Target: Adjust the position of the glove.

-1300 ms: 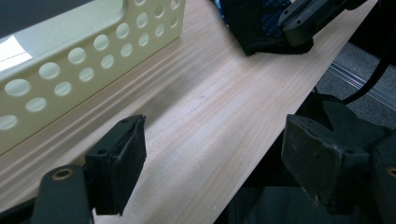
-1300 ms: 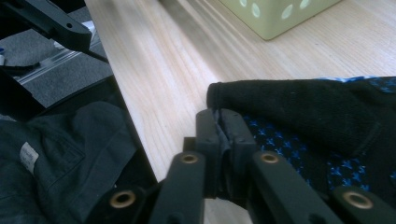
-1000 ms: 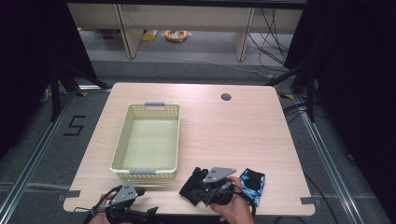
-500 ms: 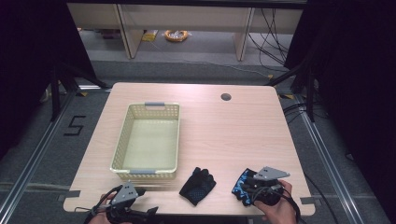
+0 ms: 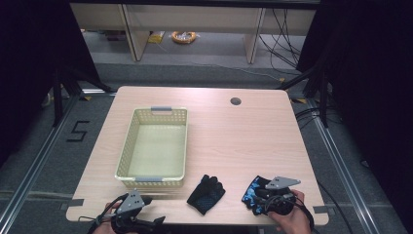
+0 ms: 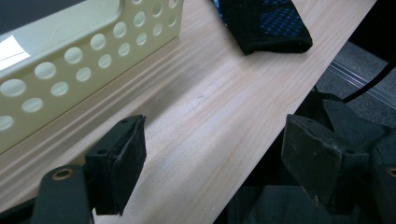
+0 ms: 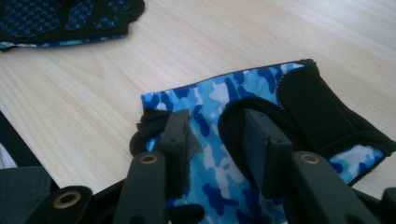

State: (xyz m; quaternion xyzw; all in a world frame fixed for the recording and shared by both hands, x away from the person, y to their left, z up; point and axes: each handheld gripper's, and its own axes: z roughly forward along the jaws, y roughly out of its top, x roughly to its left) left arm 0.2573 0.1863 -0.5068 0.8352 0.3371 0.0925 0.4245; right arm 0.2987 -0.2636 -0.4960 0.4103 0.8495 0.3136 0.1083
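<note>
Down at the near edge of the surface (image 5: 243,141), from the high view, my right gripper (image 5: 264,195) sits over the blue glove (image 5: 251,192). The black glove (image 5: 206,194) lies just beside it to the left, apart from it. The basket (image 5: 127,146) stands empty farther left. My left gripper (image 5: 139,201) waits at the near-left corner, in front of the basket.

Over to the left gripper view: my fingers (image 6: 119,163) are spread wide with nothing between them, just bare wood below. The basket wall runs along the upper left, and the black glove's cuff shows at the top.

Now the right gripper view: my fingers (image 7: 175,140) straddle the blue glove's cuff end, part-way apart, gripping nothing. One hangs by the black trim at the glove's edge, the other over the strap opening. I can't tell whether the tips touch the cloth.

My read: this is the reach for the blue glove, with the grab not yet made. Next I'd press down so the cloth bunches between the fingers and close firmly, since flat fabric slips easily. Then I'd lift it clear and carry it left over the black glove to the basket.
</note>
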